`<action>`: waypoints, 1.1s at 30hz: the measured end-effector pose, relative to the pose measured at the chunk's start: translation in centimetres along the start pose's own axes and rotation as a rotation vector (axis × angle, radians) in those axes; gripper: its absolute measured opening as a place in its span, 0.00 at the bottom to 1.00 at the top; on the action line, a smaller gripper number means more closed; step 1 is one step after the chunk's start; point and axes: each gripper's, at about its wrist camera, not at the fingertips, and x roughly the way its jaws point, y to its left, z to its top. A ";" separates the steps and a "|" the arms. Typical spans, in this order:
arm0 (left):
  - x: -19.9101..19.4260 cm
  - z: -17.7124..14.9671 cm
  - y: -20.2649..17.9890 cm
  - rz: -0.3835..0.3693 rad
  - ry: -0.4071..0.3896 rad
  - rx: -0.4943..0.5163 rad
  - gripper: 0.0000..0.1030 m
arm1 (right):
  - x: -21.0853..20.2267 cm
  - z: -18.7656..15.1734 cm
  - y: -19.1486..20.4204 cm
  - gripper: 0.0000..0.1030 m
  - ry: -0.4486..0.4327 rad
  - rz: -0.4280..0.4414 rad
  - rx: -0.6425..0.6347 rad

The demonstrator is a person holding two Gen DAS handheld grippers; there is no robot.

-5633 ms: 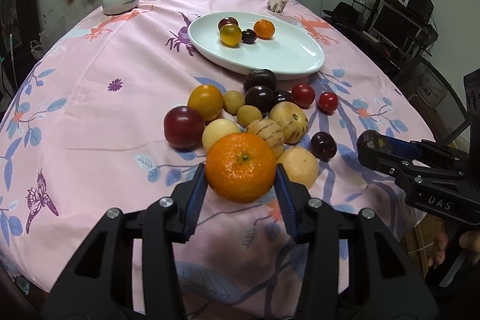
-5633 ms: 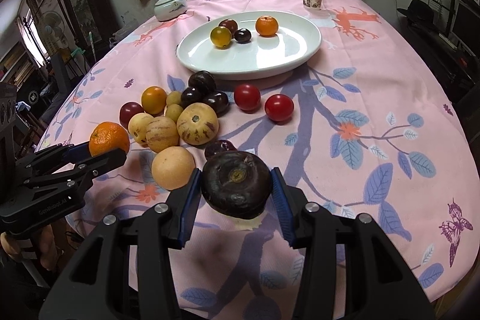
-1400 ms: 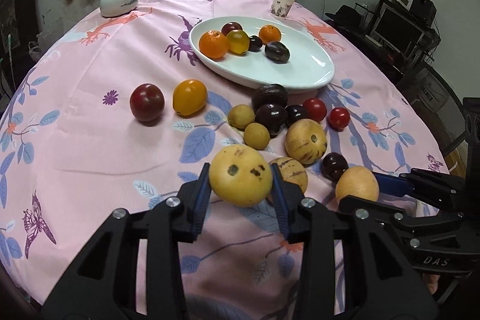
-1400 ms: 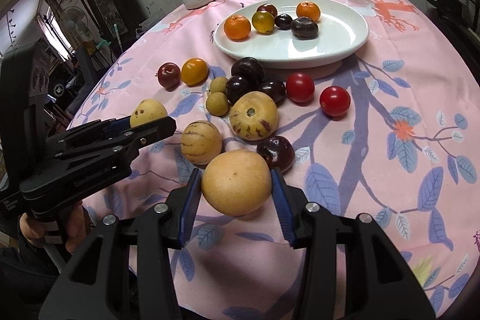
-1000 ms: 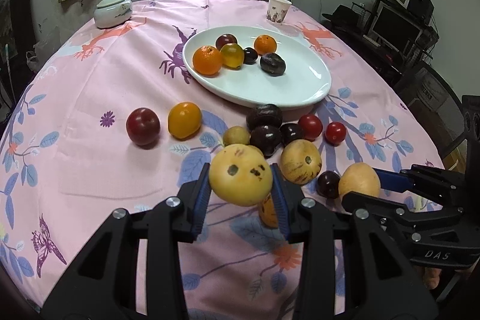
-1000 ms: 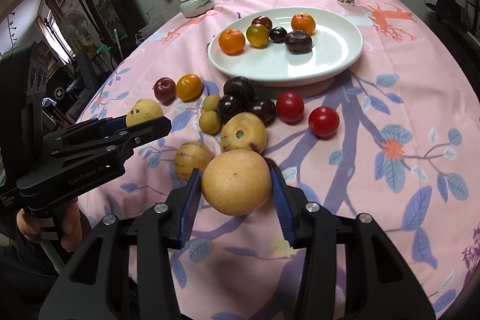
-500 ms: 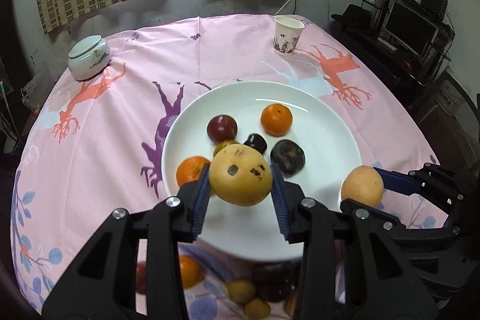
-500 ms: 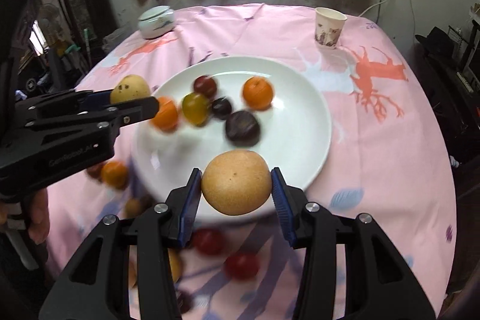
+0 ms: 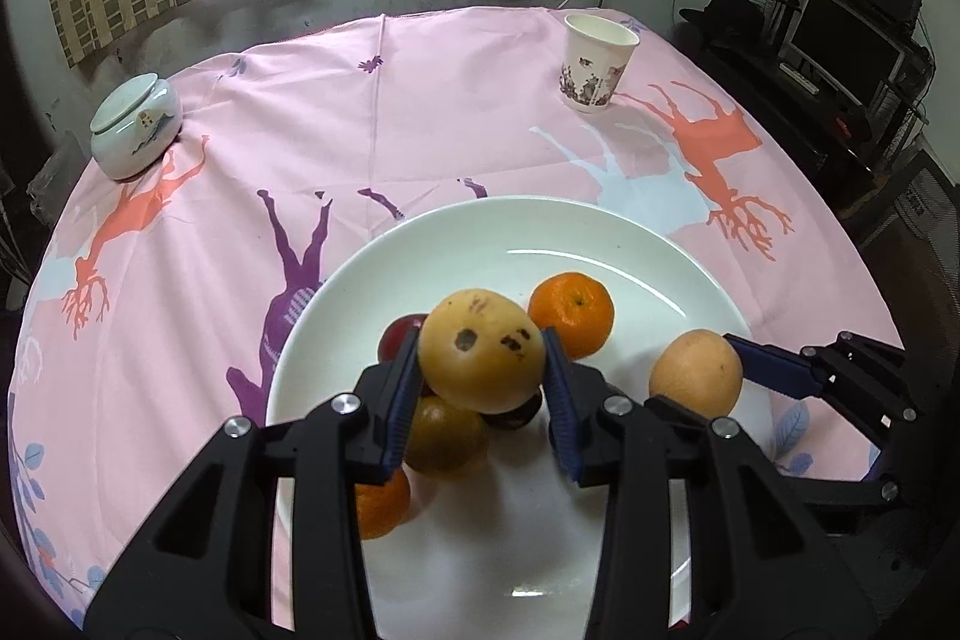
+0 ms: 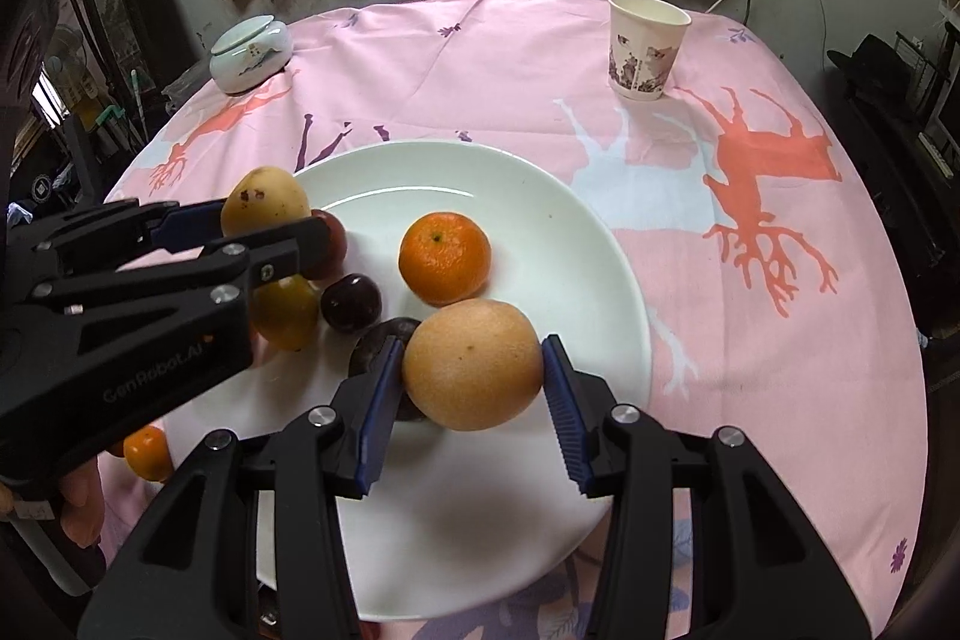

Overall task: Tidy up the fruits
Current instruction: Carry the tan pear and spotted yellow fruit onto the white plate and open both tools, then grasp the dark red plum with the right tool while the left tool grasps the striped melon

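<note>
Both tongs, left (image 9: 482, 387) and right (image 10: 471, 394), each clamp one yellow fruit above one white plate (image 10: 576, 244).

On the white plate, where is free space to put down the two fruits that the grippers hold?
The white plate is bare on its right half, beyond the orange, and along its near part. The left side is crowded: a dark plum, a yellowish fruit and others cluster there.
</note>
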 end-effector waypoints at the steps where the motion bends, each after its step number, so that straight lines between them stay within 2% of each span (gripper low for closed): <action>1: -0.1 0.2 0.0 0.006 -0.009 -0.001 0.54 | -0.1 0.0 0.1 0.60 -0.013 -0.023 -0.008; 2: -0.4 0.4 0.1 0.009 -0.023 -0.004 0.64 | -0.3 0.1 0.0 0.63 -0.026 -0.042 -0.008; 6: -3.3 -0.1 0.4 0.000 -0.069 -0.011 0.65 | -2.4 -0.4 0.1 0.63 -0.041 -0.050 -0.022; 9: -6.4 -1.9 0.9 -0.026 -0.091 -0.023 0.70 | -4.6 -1.9 0.7 0.63 -0.040 -0.040 -0.038; 11: -8.4 -3.7 1.0 -0.047 -0.104 -0.027 0.75 | -6.2 -3.5 1.2 0.63 -0.034 -0.021 -0.052; 15: -11.8 -8.5 0.8 -0.053 -0.125 -0.023 0.80 | -8.9 -7.4 2.6 0.63 -0.031 0.006 -0.061; 17: -13.2 -11.0 0.7 -0.062 -0.137 -0.033 0.85 | -10.1 -9.2 3.3 0.63 -0.040 0.023 -0.052; 22: -15.6 -16.7 1.1 -0.008 -0.158 -0.053 0.87 | -12.6 -12.7 4.4 0.63 -0.077 0.061 0.011; 24: -16.1 -18.4 1.5 -0.003 -0.152 -0.066 0.87 | -13.2 -13.6 4.4 0.67 -0.083 0.074 0.043; 25: -16.4 -19.1 1.8 -0.003 -0.148 -0.075 0.87 | -13.4 -14.0 4.5 0.75 -0.085 0.073 0.054; 26: -16.6 -19.7 2.1 -0.002 -0.146 -0.082 0.87 | -13.6 -14.3 4.6 0.78 -0.088 0.067 0.063; 30: -17.0 -21.5 3.0 0.009 -0.135 -0.103 0.87 | -13.9 -15.3 5.7 0.81 -0.079 0.059 0.046; 33: -17.0 -22.2 3.3 0.012 -0.128 -0.111 0.87 | -13.6 -16.1 6.7 0.89 -0.062 0.042 0.011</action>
